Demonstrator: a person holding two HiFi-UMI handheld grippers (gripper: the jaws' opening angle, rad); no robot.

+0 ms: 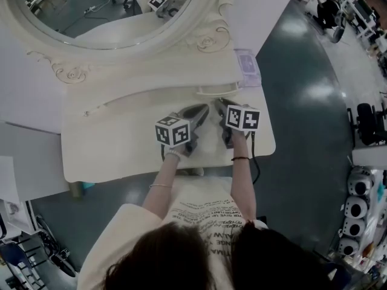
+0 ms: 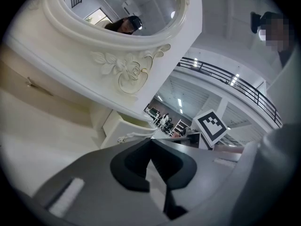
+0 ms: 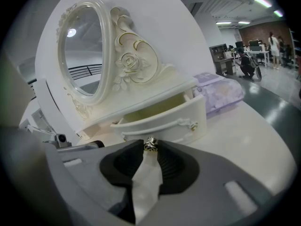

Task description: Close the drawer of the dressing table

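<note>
1. On the white table (image 1: 109, 144), below the mirror (image 1: 109, 11), the drawer (image 3: 160, 119) is pulled out, so it is not closed yet; I think a push is left.
2. The left hand-held gripper (image 2: 151, 144) is pressed together and holds nothing.
3. Only the right gripper view shows the right hand-held gripper (image 3: 150, 149) pinching the drawer's small shiny knob (image 3: 150, 144).

Drawer (image 3: 160, 119) open, front jutting over tabletop (image 1: 109, 138).
- Above drawer: mirror frame (image 3: 131, 60) overhangs.
- Right-rear of drawer: purple box (image 3: 221, 93) close by, blocks that side.
- In front of drawer: right gripper (image 3: 150, 146) pinching knob (image 3: 150, 143), left gripper (image 2: 150, 144) just beside.
- Left of drawer: tabletop passable.
</note>
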